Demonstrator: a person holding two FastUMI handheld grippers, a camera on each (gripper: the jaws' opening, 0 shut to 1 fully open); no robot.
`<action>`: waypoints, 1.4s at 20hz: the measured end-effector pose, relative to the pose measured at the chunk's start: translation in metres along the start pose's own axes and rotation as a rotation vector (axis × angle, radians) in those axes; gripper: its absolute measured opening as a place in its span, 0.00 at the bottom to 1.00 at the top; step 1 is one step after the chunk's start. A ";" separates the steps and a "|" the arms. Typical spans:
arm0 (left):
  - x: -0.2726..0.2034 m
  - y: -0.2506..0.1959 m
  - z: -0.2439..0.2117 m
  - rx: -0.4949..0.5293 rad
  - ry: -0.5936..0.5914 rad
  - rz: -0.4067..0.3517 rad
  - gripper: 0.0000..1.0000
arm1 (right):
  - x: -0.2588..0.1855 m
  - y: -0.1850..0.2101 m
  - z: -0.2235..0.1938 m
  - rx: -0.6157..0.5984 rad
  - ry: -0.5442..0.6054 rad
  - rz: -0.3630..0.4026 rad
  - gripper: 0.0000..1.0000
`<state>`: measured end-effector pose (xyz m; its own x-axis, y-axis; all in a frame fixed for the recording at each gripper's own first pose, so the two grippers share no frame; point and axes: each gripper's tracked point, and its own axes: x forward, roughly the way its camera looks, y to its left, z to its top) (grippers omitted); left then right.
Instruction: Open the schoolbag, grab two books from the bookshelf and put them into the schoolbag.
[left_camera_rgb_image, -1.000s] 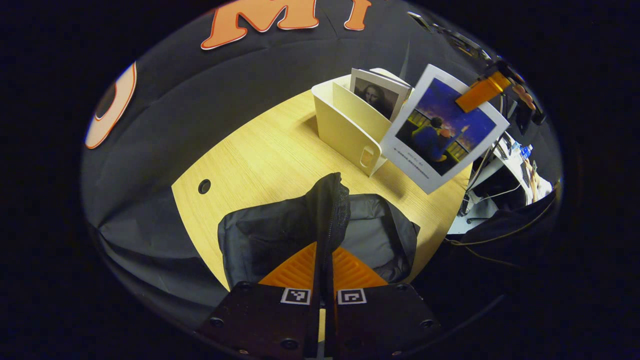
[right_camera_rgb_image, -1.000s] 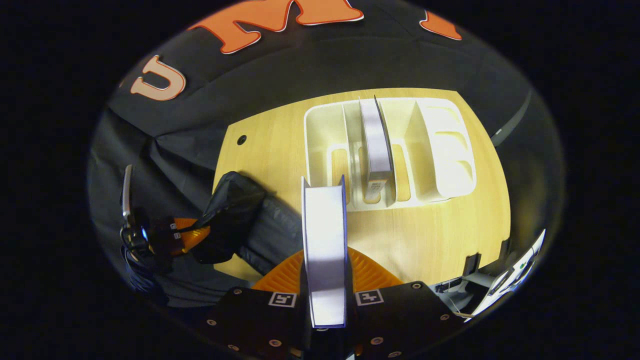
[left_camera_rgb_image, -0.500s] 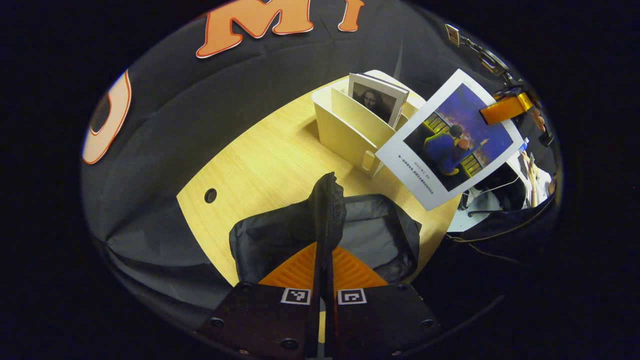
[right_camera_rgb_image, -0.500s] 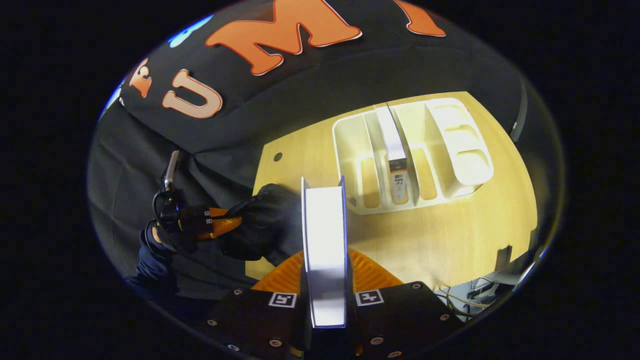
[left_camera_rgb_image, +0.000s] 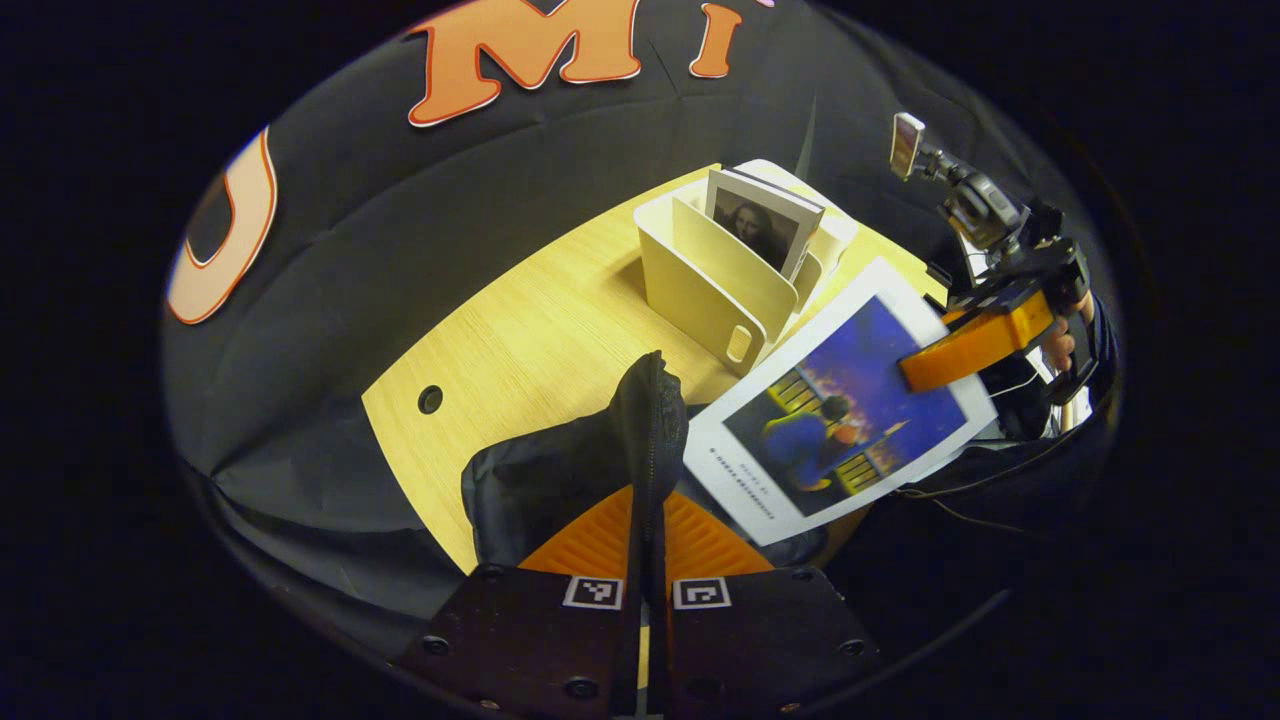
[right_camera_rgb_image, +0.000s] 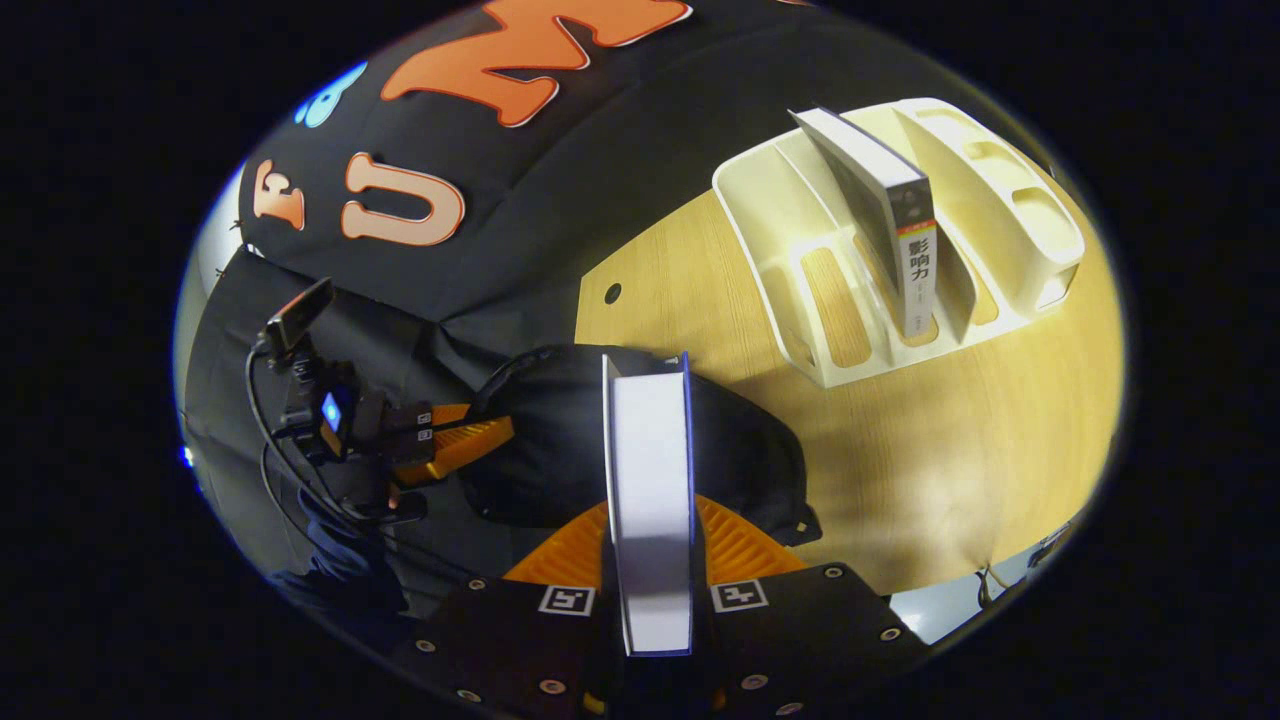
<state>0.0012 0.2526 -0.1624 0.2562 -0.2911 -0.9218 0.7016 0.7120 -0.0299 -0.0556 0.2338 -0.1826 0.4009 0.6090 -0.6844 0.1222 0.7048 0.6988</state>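
In the left gripper view my left gripper (left_camera_rgb_image: 646, 495) is shut on the raised zip edge of the black schoolbag (left_camera_rgb_image: 545, 480), holding its mouth up. A blue-covered book (left_camera_rgb_image: 835, 420) hangs tilted just above the bag's right side, with the right gripper (left_camera_rgb_image: 975, 345) pinching its far edge. In the right gripper view my right gripper (right_camera_rgb_image: 650, 515) is shut on that book (right_camera_rgb_image: 650, 470), seen edge-on over the schoolbag (right_camera_rgb_image: 740, 450). The left gripper (right_camera_rgb_image: 455, 445) grips the bag's left edge. Another book (left_camera_rgb_image: 760, 225) stands in the cream bookshelf (left_camera_rgb_image: 700, 285), with its spine (right_camera_rgb_image: 915, 265) upright in the middle slot.
The wooden table (left_camera_rgb_image: 540, 320) has a round cable hole (left_camera_rgb_image: 430, 400) at its left. The bookshelf (right_camera_rgb_image: 830, 300) stands at the table's far side, its other slots bare. A hand (left_camera_rgb_image: 1060, 345) holds the right gripper beyond the table's right edge. Black cloth surrounds the table.
The right gripper has carried the blue book down and away from the bookshelf to just over the bag. The left gripper keeps hold of the bag's edge, barely moving.
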 end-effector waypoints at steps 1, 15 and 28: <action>0.000 -0.001 0.001 -0.005 -0.002 0.002 0.04 | 0.011 -0.001 0.001 0.050 -0.003 0.024 0.27; -0.002 -0.025 0.019 -0.068 -0.054 -0.031 0.04 | 0.147 0.020 -0.011 0.336 -0.060 0.181 0.26; 0.002 -0.025 0.018 -0.115 -0.081 -0.026 0.04 | 0.137 -0.011 -0.041 0.021 0.040 -0.090 0.96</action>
<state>-0.0043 0.2225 -0.1568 0.2945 -0.3578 -0.8861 0.6288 0.7708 -0.1023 -0.0394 0.3244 -0.2920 0.3509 0.5580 -0.7520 0.1749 0.7499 0.6380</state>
